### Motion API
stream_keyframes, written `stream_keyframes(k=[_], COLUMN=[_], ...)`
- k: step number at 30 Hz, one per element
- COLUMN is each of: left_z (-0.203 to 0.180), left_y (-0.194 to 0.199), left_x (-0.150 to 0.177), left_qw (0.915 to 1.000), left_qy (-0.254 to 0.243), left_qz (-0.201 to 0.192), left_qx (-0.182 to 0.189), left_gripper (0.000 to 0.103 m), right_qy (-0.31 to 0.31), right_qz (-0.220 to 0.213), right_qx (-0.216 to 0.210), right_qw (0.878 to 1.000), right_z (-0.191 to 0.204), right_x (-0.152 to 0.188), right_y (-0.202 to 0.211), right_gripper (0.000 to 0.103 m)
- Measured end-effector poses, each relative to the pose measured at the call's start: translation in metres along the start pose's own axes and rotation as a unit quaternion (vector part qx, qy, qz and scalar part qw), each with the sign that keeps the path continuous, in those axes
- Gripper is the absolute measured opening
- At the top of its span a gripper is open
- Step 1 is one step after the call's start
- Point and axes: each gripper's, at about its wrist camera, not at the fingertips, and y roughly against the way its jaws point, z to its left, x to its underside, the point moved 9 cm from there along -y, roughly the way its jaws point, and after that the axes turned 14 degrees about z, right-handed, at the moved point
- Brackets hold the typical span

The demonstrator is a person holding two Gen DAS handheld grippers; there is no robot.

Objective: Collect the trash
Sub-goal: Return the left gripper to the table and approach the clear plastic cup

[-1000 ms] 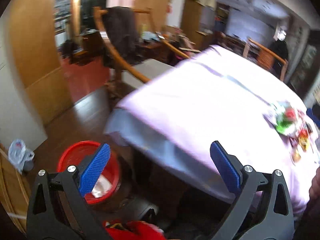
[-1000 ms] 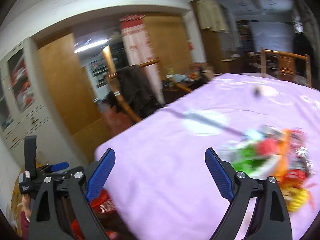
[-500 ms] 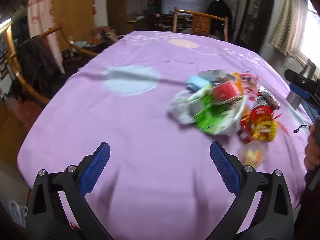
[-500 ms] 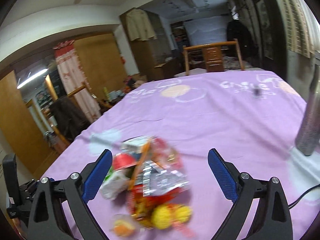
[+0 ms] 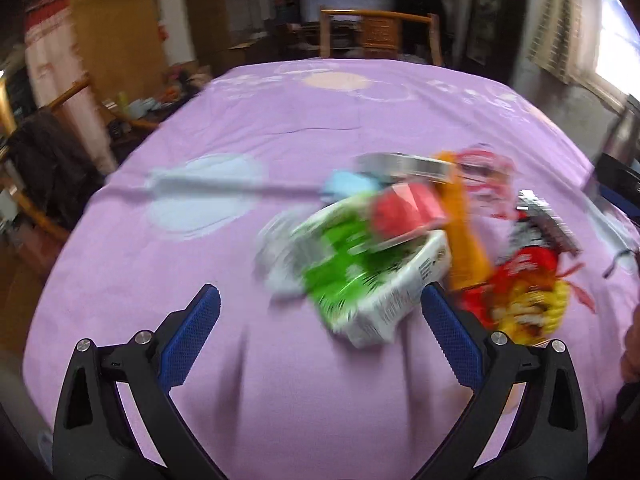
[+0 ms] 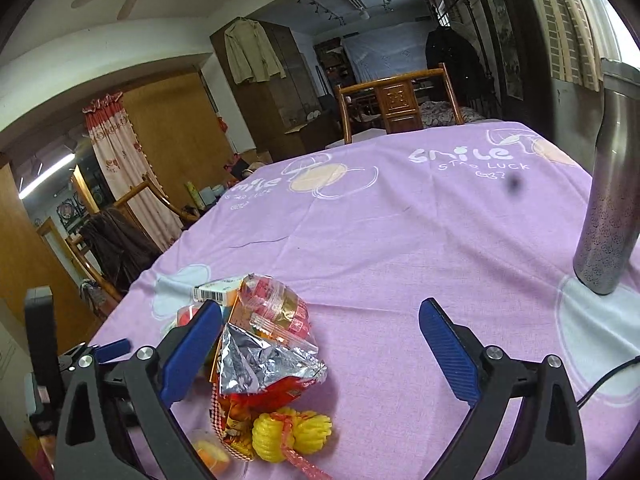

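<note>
1. We hold our left gripper (image 5: 320, 312) low over the near part of the table's purple cloth (image 5: 320, 128); its blue pads are spread wide with nothing between them.
2. Just past its right pad lies the trash pile (image 5: 420, 248), blurred in this view: a green and white packet (image 5: 360, 276) nearest us, a red piece (image 5: 404, 208) resting on it, an orange strip (image 5: 464, 236) beside it, and a red and yellow wrapper (image 5: 524, 292) further right.
3. Our right gripper (image 6: 320, 332) is tilted down over the same cloth (image 6: 400, 232), and its jaws are opening; the pads press on nothing.
4. From the right wrist, the pile sits at the lower left, by the left pad: a crumpled silver foil bag (image 6: 260, 364), a clear zip bag (image 6: 276, 308) behind it, a barcoded box (image 6: 220, 290) further back, and a yellow knotted item (image 6: 292, 432) nearest the camera.
5. The foil bag reaches partly into the gap between the right gripper's pads, untouched.
6. A steel flask (image 6: 612, 200) stands upright at the cloth's right edge, well apart from the pile.
7. A wooden chair (image 6: 396, 100) stands at the far side of the table.
</note>
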Motion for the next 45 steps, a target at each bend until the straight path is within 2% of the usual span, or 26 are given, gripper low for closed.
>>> stream_keyframes(k=[2,4,7,9,12,16,19,24,27,32,38,40,43,45], left_z=[0.050,0.093,0.117,0.109,0.070,0.026,-0.001,-0.026,-0.033,-0.044,-0.039,-0.035,-0.013,0.007], left_y=[0.005,0.010,0.021,0.027,0.029,0.022,0.027,0.038,0.030,0.016,0.008,0.009,0.014,0.018], left_x=[0.012,0.026,0.038,0.039,0.031,0.027,0.031,0.053,0.063,0.074,0.055,0.047,0.040,0.044], left_qw=[0.9982,0.9941,0.9913,0.9925,0.9970,0.9994,0.9979,0.9944,0.9943,0.9942,0.9954,0.9965,0.9991,0.9993], left_qy=[0.044,0.089,0.129,0.122,0.065,0.000,-0.039,-0.070,-0.085,-0.094,-0.055,-0.048,-0.033,-0.007], left_qz=[0.001,0.010,0.003,-0.010,-0.022,-0.020,-0.028,-0.025,-0.019,0.000,0.011,0.006,-0.014,-0.010], left_qx=[-0.041,-0.061,-0.025,0.006,0.036,0.029,0.043,0.076,0.062,0.053,0.078,0.068,0.021,0.036], left_gripper=[0.097,0.097,0.096,0.096,0.096,0.096,0.096,0.096,0.096,0.096,0.096,0.096,0.097,0.097], right_qy=[0.000,0.003,0.011,0.016,0.019,0.012,0.006,0.004,0.010,0.013,0.012,0.012,0.010,0.010], right_qz=[-0.002,-0.005,-0.007,-0.007,-0.004,-0.001,0.002,0.012,0.012,0.016,0.017,0.018,0.017,0.016], right_qx=[-0.003,-0.006,-0.004,0.001,0.014,0.015,0.011,-0.005,-0.002,0.004,0.004,0.006,0.003,0.001], right_qw=[1.000,1.000,1.000,1.000,1.000,1.000,1.000,1.000,1.000,1.000,1.000,1.000,1.000,1.000], right_z=[0.003,0.006,0.008,0.009,0.010,0.008,0.005,0.008,0.012,0.012,0.013,0.012,0.013,0.012], right_x=[0.001,0.003,0.004,0.005,0.005,0.006,0.005,0.008,0.009,0.011,0.011,0.011,0.011,0.011], right_y=[0.003,0.006,0.008,0.008,0.005,0.005,0.004,0.003,0.003,0.000,-0.002,-0.002,-0.001,-0.001], right_gripper=[0.097,0.097,0.097,0.097,0.097,0.097,0.097,0.097,0.097,0.097,0.097,0.097,0.097,0.097])
